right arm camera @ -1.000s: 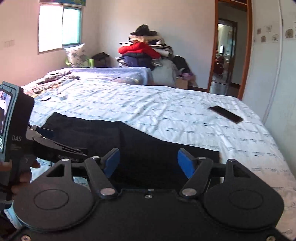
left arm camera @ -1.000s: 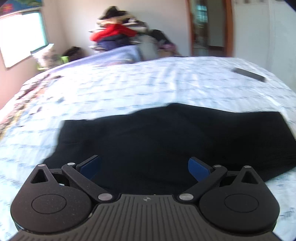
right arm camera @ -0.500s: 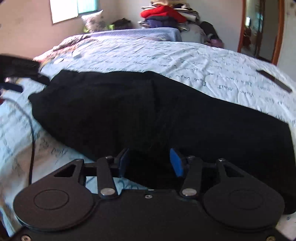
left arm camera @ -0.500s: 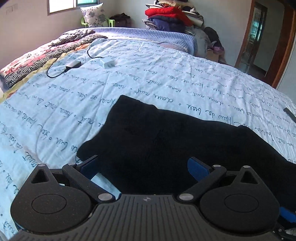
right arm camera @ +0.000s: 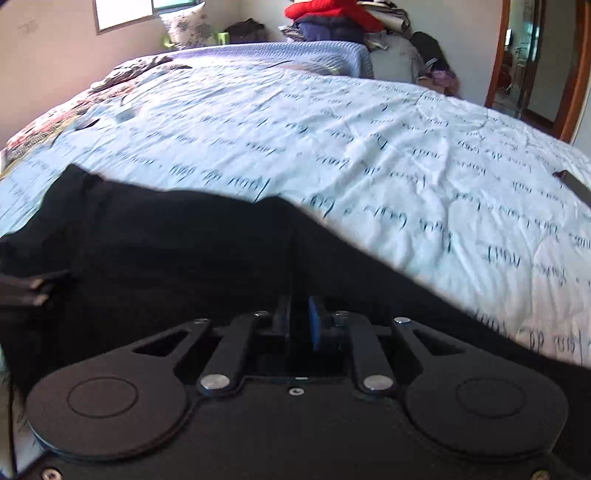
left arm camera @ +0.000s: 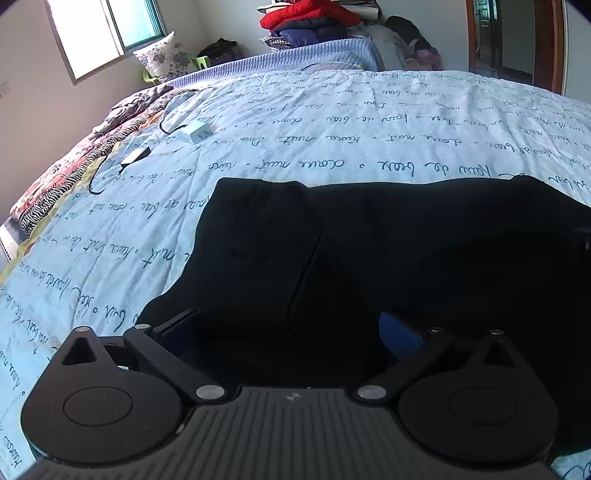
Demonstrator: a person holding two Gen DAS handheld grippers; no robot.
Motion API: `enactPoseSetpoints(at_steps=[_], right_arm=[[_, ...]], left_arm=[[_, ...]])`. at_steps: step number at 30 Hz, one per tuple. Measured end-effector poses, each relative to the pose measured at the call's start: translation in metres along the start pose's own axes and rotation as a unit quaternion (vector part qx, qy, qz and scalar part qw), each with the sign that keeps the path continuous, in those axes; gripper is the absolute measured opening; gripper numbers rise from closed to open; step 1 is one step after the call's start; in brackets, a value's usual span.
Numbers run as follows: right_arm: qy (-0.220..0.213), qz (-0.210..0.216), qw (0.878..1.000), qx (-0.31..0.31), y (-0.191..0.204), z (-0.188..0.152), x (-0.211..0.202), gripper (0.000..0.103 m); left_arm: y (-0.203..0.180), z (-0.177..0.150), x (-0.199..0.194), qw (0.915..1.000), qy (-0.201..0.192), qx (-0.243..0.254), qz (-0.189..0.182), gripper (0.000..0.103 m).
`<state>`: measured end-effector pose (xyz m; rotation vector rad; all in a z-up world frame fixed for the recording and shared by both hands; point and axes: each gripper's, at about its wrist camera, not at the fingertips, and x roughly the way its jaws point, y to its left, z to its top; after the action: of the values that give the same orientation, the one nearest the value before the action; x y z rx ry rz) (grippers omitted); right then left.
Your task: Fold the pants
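Observation:
Black pants (left arm camera: 369,251) lie flat across the near part of a light blue bed sheet (left arm camera: 295,129) with dark script print. My left gripper (left arm camera: 291,328) is open, low over the near edge of the pants at their left end, fingers wide apart over the cloth. My right gripper (right arm camera: 297,321) is shut on the near edge of the pants (right arm camera: 166,251), with black cloth pinched between its blue pads. The left gripper's black body shows at the left edge of the right wrist view (right arm camera: 22,288).
A white box (left arm camera: 199,131), a small dark device (left arm camera: 135,157) and a black cable lie on the sheet's far left. A dark phone (right arm camera: 578,186) lies at the right edge. A patterned blanket (left arm camera: 66,177) and piled clothes (left arm camera: 310,18) are at the back.
Both grippers have come down to the near edge of the pants. The right gripper has closed on the cloth. The left gripper has stayed open.

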<state>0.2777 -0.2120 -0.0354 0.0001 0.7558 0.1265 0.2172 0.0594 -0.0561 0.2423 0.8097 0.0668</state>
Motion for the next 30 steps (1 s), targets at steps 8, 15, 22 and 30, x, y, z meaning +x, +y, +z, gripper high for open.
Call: enactPoseSetpoints(at_steps=[8,15,22,30], right_arm=[[0.03,0.011,0.999,0.001,0.009,0.032,0.05,0.012],[-0.011,0.029,0.998,-0.046,0.045,0.017,-0.005,0.012],[0.018,0.032,0.997,-0.071,0.065,-0.011,0.002,0.02],[-0.019,0.053,0.996,-0.073,0.092,-0.017,-0.036,0.029]], left_arm=[[0.011,0.011,0.007,0.9994,-0.009,0.01,0.032,0.103],[0.015,0.009,0.009,0.9998,-0.006,-0.005,0.019,0.103],[0.016,0.006,0.003,0.9999,0.003,-0.013,0.001,0.102],[0.031,-0.004,-0.014,0.999,0.001,-0.036,-0.028,0.102]])
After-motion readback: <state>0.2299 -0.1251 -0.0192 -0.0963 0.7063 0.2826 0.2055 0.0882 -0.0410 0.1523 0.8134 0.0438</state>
